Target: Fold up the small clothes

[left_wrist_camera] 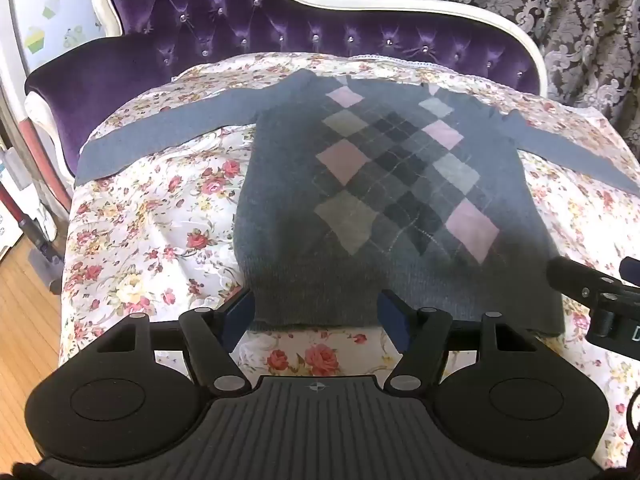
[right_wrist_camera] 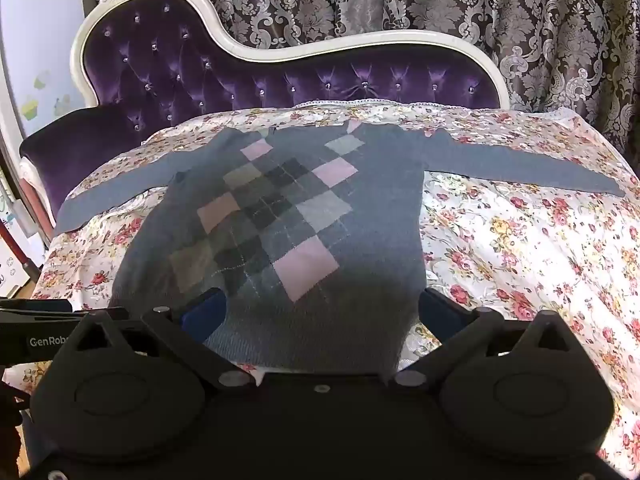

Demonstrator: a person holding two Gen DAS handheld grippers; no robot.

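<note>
While the argyle sweater [left_wrist_camera: 384, 184] lies flat on the floral bedspread [left_wrist_camera: 152, 232], sleeves out toward 9 and 3 o'clock, left gripper [left_wrist_camera: 316, 316] and right gripper [right_wrist_camera: 320, 312] hover released over its hem (6 o'clock); pinching bedspread too would drag it.

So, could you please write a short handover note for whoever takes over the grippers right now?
Left gripper: open, empty, fingers straddling the sweater's bottom hem near its left corner.
Right gripper: open, empty, over the hem toward the right corner.
Sweater: grey argyle, spread flat and face up on the floral cover, both sleeves stretched out sideways, collar toward the purple headboard.
Done: garment laid out; no fold visible.
Left: probably grasp the hem, fold the sleeves in, then fold the body.
</note>
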